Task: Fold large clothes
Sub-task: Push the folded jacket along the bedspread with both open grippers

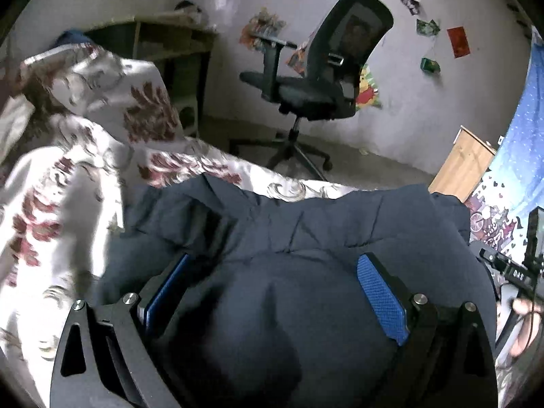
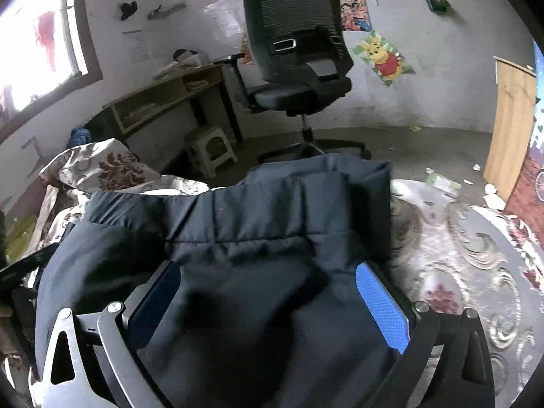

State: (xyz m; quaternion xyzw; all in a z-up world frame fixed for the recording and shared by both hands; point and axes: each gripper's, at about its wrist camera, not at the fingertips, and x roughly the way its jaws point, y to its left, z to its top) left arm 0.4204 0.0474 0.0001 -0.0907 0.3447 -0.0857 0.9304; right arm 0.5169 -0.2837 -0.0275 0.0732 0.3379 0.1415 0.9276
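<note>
A dark navy padded jacket lies bunched on a bed with a white and red floral cover. My left gripper is open, its blue pads spread wide with a mound of the jacket between them. The jacket also fills the right wrist view, folded over itself with quilted seams showing. My right gripper is open as well, its blue-padded fingers standing wide on either side of the jacket fabric. The right gripper's body shows at the right edge of the left wrist view.
A black office chair stands on the floor beyond the bed. A wooden desk with a small stool under it is at the left wall. A wooden panel leans at the right. Floral pillows lie at the left.
</note>
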